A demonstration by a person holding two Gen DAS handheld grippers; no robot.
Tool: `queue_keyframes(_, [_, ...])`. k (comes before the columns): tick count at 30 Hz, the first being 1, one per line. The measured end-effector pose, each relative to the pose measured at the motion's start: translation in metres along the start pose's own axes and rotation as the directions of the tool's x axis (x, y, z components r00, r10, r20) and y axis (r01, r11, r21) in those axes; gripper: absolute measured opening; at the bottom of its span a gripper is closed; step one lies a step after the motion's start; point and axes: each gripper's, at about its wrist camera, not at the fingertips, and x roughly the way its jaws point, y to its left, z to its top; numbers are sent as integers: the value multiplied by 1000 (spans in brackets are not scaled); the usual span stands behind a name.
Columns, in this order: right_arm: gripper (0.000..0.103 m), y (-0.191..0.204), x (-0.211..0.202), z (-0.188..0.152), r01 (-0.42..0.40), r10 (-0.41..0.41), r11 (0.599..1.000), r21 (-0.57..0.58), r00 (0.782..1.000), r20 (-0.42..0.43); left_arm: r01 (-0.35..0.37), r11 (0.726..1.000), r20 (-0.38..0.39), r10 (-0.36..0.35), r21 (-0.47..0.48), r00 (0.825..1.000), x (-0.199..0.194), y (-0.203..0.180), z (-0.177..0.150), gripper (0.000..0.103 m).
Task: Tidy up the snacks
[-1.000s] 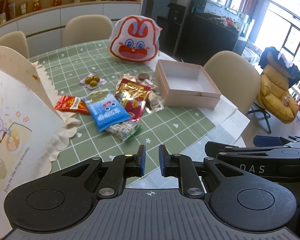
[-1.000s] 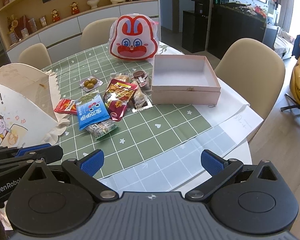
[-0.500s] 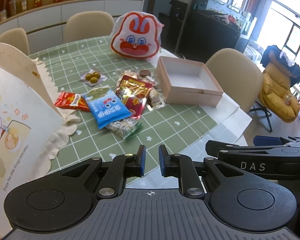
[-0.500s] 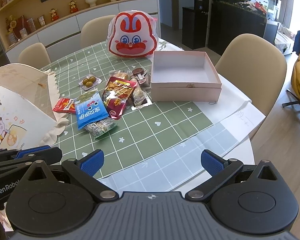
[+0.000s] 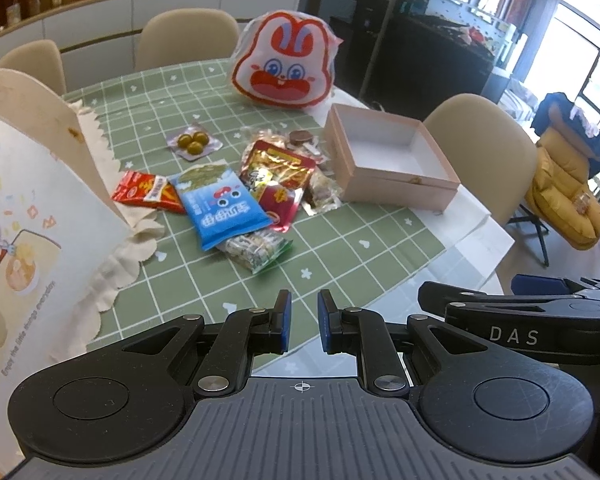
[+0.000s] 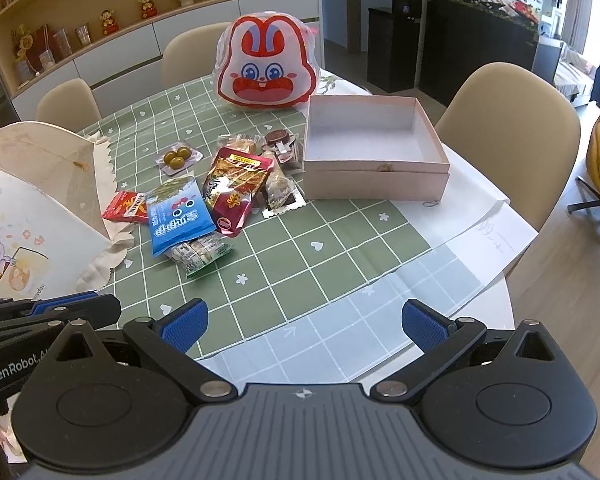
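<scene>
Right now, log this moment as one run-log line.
left gripper: shut, empty | right gripper: open, empty | pink box: empty | snacks: loose on table, none boxed

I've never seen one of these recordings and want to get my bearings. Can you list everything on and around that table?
pink box: one, open and empty, right side of the table.
rabbit-face bag: one, red and white, upright behind the box.
blue snack packet: one, in the snack pile left of the box.
dark red snack packet: one, beside the blue one.
small red packet: one, left end of the pile.
green-edged packet: one, partly under the blue packet.
olive-coloured sweets pack: one, clear wrap, behind the pile.
cartoon paper bag: one, cream, far left.
green checked tablecloth: one, covering the table.
beige chairs: four seen around the table.
left gripper: black, blue pads, shut, holding nothing.
right gripper: black, blue pads, open, holding nothing.
</scene>
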Motion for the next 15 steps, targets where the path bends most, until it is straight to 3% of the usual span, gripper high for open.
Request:
queue_keyframes(12, [103,-10,35,8,2,-3,1000,-18,1000,-21,-46,996,-62,42,-71,997,47,15,7,18])
queue_keyframes(15, [103,-12,47,9,-13,13,998,-56,1000,7,-21,995,-68,14,-102,998,63,23,5,18])
